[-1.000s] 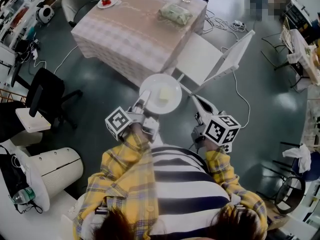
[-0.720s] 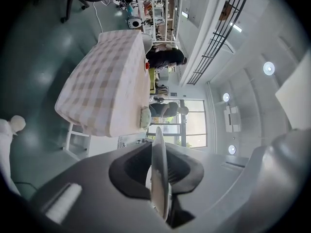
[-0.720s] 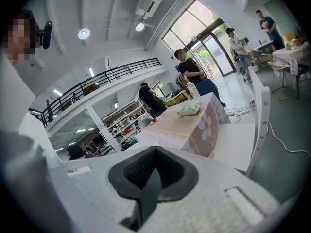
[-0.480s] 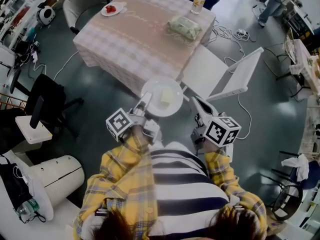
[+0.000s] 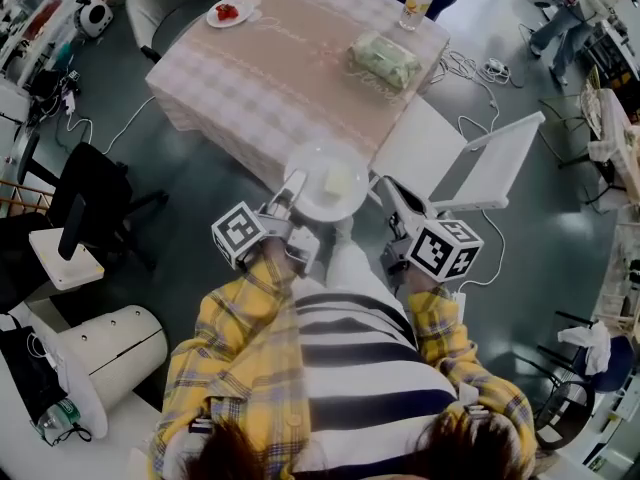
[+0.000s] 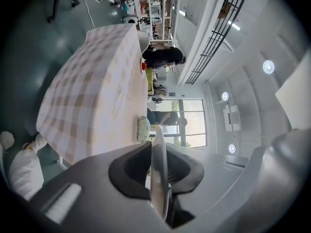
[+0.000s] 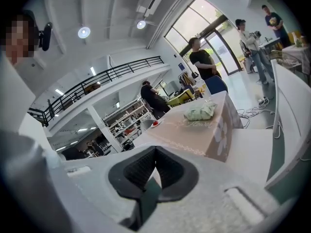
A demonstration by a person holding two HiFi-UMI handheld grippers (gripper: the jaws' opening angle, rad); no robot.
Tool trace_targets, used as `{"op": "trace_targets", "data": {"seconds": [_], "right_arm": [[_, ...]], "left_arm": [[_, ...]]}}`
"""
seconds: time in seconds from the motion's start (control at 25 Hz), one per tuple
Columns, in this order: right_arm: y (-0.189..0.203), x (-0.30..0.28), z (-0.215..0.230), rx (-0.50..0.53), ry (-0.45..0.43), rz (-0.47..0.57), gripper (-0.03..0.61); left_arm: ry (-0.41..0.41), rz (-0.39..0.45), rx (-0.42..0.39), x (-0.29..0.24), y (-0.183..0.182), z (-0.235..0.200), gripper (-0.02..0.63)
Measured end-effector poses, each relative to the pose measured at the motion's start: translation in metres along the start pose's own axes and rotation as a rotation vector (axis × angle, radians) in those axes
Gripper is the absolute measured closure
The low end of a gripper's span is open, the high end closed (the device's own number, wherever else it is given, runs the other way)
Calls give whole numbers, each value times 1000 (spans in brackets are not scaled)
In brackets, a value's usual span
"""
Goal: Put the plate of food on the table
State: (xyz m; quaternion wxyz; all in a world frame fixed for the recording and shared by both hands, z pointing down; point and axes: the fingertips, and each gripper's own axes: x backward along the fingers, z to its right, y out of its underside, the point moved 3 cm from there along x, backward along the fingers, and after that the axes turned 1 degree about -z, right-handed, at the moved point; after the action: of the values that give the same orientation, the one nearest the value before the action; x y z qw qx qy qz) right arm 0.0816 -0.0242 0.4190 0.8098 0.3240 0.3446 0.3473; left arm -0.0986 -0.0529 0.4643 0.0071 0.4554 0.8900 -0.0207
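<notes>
1 plate (image 5: 312, 164), centre frame, rim pinched in left gripper (image 5: 293, 184), jaws nearly closed. Right gripper (image 5: 385, 190) shut, empty. Table (image 5: 280, 58) upper centre, just ahead. Keep plate level, set down well inside edge.

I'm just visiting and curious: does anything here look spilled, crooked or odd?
Nothing is spilled or broken. The round white plate looks level, pinched at its rim by the left gripper alone, with the pale yellow food lying on it. The right gripper is shut and empty.
</notes>
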Motion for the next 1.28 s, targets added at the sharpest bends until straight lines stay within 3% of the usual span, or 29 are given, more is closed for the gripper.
{"op": "trace_targets", "data": {"seconds": [0.76, 1.28], "right_arm": [[-97, -128, 65, 29, -118, -114, 581], [-123, -199, 92, 49, -178, -203, 581]], "left_arm": [[-21, 173, -58, -145, -79, -3, 575], [-37, 318, -82, -213, -148, -21, 574]]}}
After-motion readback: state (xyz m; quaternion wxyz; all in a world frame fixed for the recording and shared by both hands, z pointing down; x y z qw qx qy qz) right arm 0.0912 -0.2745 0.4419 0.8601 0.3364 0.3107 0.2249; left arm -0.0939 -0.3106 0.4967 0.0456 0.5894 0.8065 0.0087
